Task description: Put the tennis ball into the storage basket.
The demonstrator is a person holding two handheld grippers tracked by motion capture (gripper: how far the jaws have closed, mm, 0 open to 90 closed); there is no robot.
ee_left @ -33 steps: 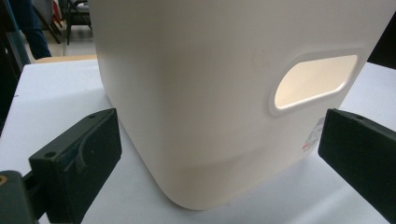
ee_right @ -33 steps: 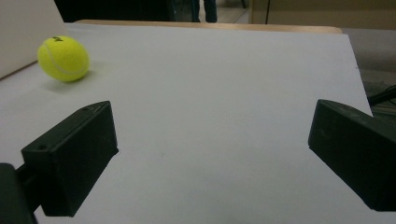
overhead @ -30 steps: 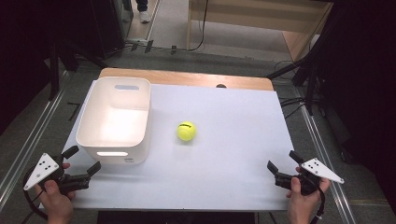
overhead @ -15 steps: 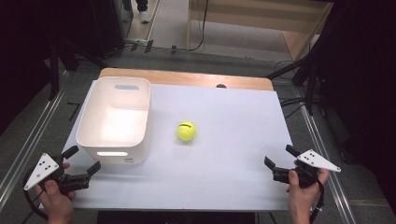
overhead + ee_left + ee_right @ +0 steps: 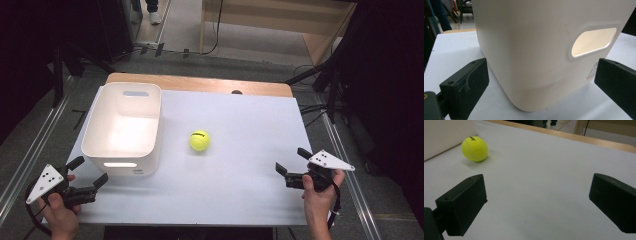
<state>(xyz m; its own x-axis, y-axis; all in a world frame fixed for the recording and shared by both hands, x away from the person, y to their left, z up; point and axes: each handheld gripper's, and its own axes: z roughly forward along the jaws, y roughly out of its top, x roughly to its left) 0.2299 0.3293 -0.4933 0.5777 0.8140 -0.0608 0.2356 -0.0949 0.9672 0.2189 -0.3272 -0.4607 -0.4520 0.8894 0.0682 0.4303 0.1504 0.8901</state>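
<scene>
Tennis ball (image 5: pixel 199 141) sits on the white table (image 5: pixel 240 185) just right of the white bin (image 5: pixel 123 129), apart from it. Both grippers rest near the table's front edge with jaws spread and empty: the left gripper (image 5: pixel 90 176) faces the bin's wall, the right gripper (image 5: pixel 290 164) points toward the ball. Likely nothing has begun; the next move probably calls for reaching the right gripper to straddle the ball.
</scene>
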